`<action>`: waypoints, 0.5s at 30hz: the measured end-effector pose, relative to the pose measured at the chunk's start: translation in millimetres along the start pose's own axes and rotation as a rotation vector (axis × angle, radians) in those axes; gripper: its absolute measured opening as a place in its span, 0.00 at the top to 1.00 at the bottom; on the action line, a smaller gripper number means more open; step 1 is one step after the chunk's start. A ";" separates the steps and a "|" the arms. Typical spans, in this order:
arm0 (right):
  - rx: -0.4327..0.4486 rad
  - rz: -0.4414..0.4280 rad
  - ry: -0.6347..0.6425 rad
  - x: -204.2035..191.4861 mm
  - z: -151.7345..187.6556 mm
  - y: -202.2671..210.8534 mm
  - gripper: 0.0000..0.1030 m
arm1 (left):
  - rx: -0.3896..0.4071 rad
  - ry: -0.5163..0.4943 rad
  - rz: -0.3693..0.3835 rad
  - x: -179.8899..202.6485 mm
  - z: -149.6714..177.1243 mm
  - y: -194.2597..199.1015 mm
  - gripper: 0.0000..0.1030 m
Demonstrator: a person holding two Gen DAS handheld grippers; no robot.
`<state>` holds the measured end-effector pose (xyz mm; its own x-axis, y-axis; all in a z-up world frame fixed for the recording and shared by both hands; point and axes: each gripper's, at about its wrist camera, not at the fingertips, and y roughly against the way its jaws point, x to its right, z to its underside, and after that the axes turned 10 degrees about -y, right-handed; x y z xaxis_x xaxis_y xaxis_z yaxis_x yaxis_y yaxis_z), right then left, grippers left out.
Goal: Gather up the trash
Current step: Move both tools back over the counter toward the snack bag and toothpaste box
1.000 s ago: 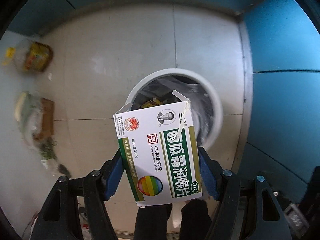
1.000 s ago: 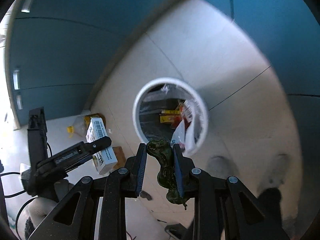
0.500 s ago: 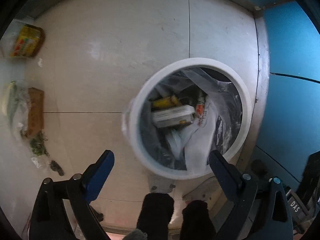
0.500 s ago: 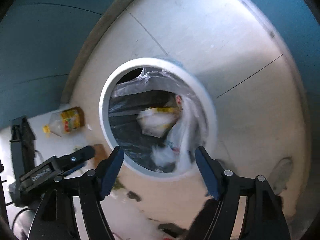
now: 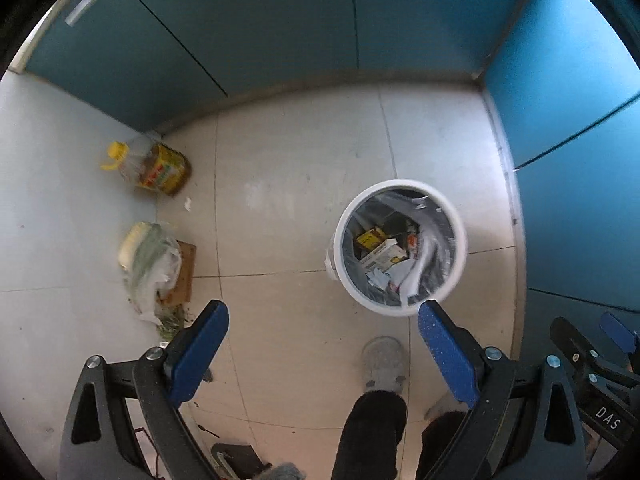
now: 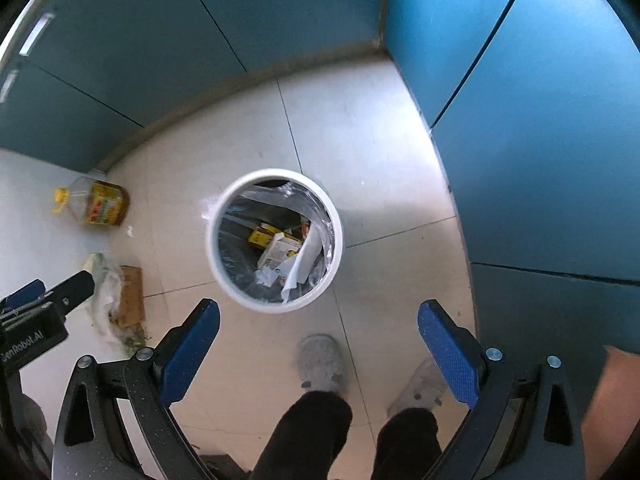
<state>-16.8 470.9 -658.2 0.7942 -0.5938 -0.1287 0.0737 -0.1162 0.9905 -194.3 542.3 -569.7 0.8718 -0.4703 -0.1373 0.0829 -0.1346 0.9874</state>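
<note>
Both pairs of tongs point down at a tiled floor [image 5: 304, 184] from high above it, and neither grips anything. The left tongs [image 5: 322, 350] stand spread wide with bare floor between the blue pads. The right tongs [image 6: 318, 350] have just been opening and now stand equally wide, with only floor and the person's grey shoe [image 6: 322, 362] showing between them. The white round bin [image 5: 460, 224] stands on the floor near the corner of the blue cabinet fronts [image 5: 280, 20], lined with a clear bag, and it holds the collected trash: a white medicine box [image 5: 382, 256] lies on top of the pile, beside a yellow packet [image 5: 370, 237] and crumpled white paper [image 5: 420, 260]. In the right wrist view the same box [image 6: 280, 250] lies near the middle of the bin [image 6: 212, 240]. Well apart from the bin, to the left, more trash lies on the floor: an oil bottle with a yellow cap [image 5: 154, 166] on its side near the cabinet base, and below it a plastic bag of greens [image 5: 148, 264] lying partly over a flat brown piece of cardboard [image 5: 185, 276], with loose green scraps [image 5: 172, 320] just beside them. The person's dark trouser legs [image 5: 372, 432] show at the bottom edge.
</note>
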 end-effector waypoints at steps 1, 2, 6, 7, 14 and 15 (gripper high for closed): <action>0.010 -0.002 0.004 -1.8 4.8 17.3 0.02 | 0.016 -0.006 -0.004 -0.2 4.8 16.7 0.06; 0.019 -0.007 0.010 -2.7 9.7 36.2 0.02 | 0.031 -0.013 -0.013 0.0 9.9 32.3 0.06; 0.050 -0.022 0.037 -3.9 31.2 113.2 0.02 | 0.093 -0.036 -0.020 -4.5 29.5 99.5 0.06; 0.063 -0.025 0.046 -3.2 36.7 133.9 0.02 | 0.103 -0.035 -0.016 -6.8 34.3 115.8 0.06; 0.125 -0.089 0.049 7.1 66.1 251.0 0.02 | 0.198 -0.018 0.013 -11.6 67.1 215.8 0.06; 0.136 -0.113 0.043 11.0 70.0 268.7 0.02 | 0.206 -0.014 0.012 -10.7 70.0 226.2 0.06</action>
<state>-30.4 377.5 -396.8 0.8106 -0.5369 -0.2337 0.0837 -0.2887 0.9538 -218.6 455.8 -350.4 0.8651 -0.4850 -0.1283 -0.0291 -0.3039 0.9523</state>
